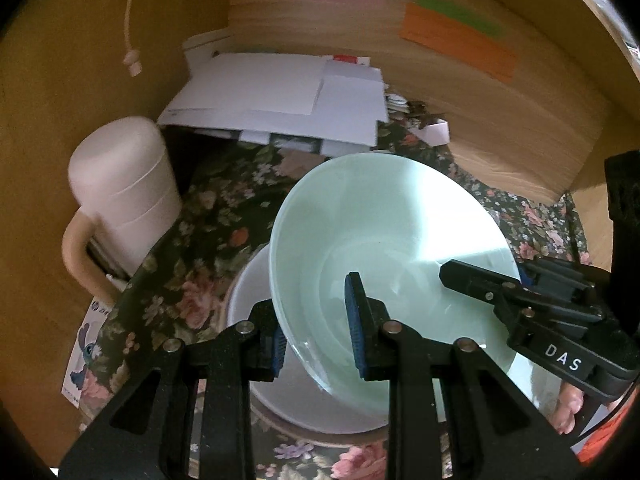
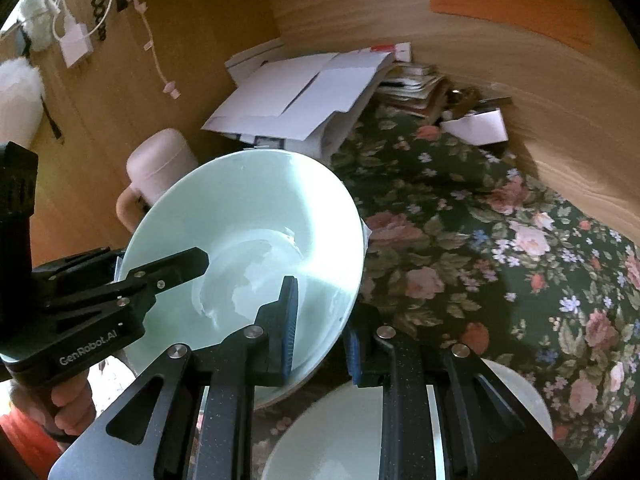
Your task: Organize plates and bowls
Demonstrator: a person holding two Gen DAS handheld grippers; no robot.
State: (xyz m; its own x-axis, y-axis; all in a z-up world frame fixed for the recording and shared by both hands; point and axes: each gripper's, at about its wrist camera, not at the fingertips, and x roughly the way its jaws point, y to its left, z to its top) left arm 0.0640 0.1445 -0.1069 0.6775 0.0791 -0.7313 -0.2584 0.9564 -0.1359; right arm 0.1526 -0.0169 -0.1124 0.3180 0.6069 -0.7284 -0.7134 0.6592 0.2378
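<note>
White letters "DAS" run along the black body of the right hand-held gripper (image 1: 452,276) as seen from the left wrist, and "GenRobot.AI" runs along the left hand-held gripper (image 2: 200,262) as seen from the right wrist; a card with a blue cartoon figure and an "hp" logo (image 1: 82,354) lies at the left edge of the desk. Both hand-held grippers grip the pale mint-green glazed bowl (image 1: 392,248), which is tilted and lifted above the desk covered in a dark floral cloth (image 2: 480,240). Each is partly closed with the bowl's rim between its blue pads, one finger inside the bowl and one outside, the left on the bowl's left side, the right on its right. A white round dish (image 1: 256,292) sits on the cloth just beneath the bowl. A cream lidded jug with a handle (image 1: 120,196) stands at the desk's left edge, white papers (image 1: 276,96) toward the back.
</note>
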